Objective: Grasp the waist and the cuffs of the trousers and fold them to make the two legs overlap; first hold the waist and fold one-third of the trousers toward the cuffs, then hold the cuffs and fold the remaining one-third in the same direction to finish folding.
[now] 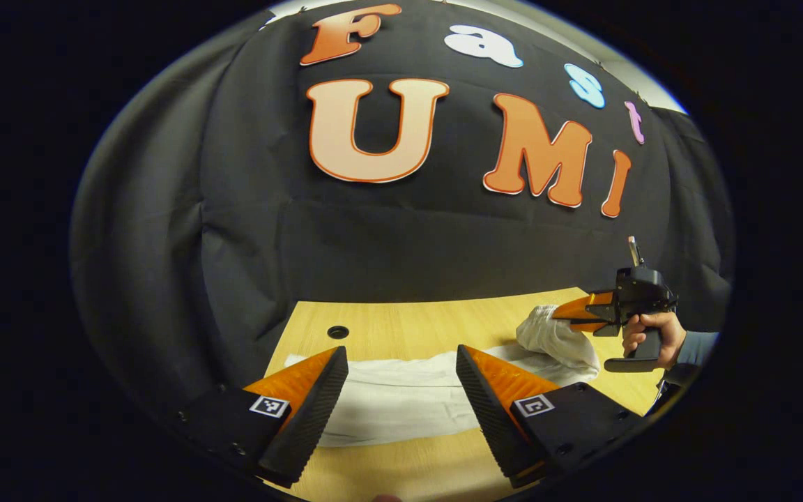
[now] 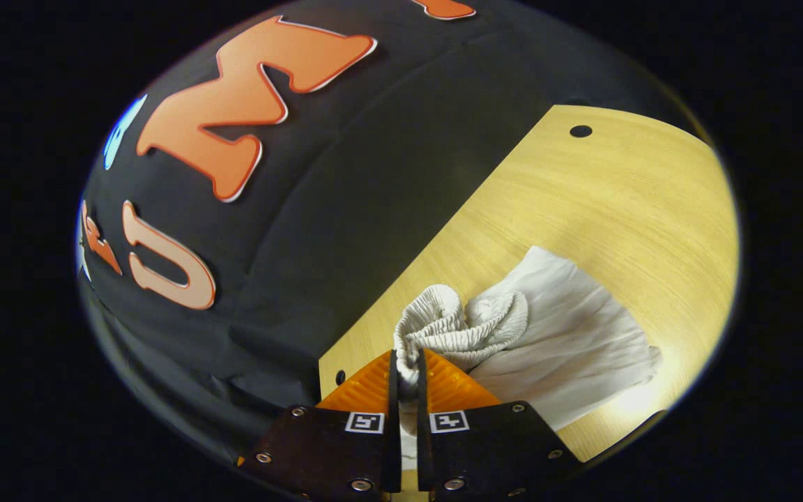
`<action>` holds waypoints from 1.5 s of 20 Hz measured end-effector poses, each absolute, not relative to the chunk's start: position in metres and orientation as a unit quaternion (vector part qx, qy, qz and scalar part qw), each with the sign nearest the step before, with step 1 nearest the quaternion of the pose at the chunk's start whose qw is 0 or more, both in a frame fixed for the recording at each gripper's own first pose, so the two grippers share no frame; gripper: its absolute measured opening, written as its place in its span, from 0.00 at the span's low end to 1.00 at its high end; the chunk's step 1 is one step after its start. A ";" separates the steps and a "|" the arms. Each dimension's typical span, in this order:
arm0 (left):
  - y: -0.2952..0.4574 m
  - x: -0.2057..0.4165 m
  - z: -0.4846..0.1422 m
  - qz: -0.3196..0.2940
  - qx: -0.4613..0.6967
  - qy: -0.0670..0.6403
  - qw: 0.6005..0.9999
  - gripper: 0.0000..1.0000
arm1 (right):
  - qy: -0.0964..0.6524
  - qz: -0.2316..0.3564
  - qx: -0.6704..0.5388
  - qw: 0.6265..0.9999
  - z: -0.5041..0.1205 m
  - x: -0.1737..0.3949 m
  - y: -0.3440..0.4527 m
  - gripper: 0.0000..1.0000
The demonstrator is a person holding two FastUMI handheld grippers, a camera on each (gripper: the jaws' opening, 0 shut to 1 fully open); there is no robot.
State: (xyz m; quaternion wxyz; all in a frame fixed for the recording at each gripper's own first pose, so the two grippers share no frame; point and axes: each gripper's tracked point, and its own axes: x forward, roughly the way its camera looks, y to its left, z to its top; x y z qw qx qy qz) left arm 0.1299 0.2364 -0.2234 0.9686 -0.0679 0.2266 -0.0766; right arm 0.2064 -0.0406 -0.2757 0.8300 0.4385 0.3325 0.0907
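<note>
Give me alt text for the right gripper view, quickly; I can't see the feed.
The right gripper is shut on the gathered elastic waist of the pale trousers, lifting it a little off the wooden table. The rest of the trousers lies spread on the table beyond, and the black cloth wall stands behind the table's far edge.

Left tool (image 1: 401, 359) gapes wide; right tool (image 2: 407, 362) clamped closed

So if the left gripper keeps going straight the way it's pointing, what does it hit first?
Most likely the white trousers lying flat on the table: the left gripper hangs with its jaws open, aimed at the cloth. Depth is hard to judge; beyond lies bare tabletop, then the black wall cloth.
</note>
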 end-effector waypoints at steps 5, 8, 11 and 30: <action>0.265 0.121 -0.256 -0.046 -0.094 0.266 0.958 1.00 | 0.364 0.135 0.424 0.818 -0.273 0.198 -0.041 0.20; 0.283 0.116 -0.279 -0.030 -0.129 0.295 0.946 1.00 | 0.358 0.153 0.421 0.819 -0.258 0.198 -0.059 0.43; 0.301 0.116 -0.312 -0.008 -0.177 0.326 0.928 0.99 | 0.351 0.151 0.401 0.833 -0.271 0.189 -0.040 0.56; 0.372 0.111 -0.485 0.129 -0.483 0.464 0.731 0.99 | 0.291 0.054 0.337 0.894 -0.248 0.138 -0.169 0.93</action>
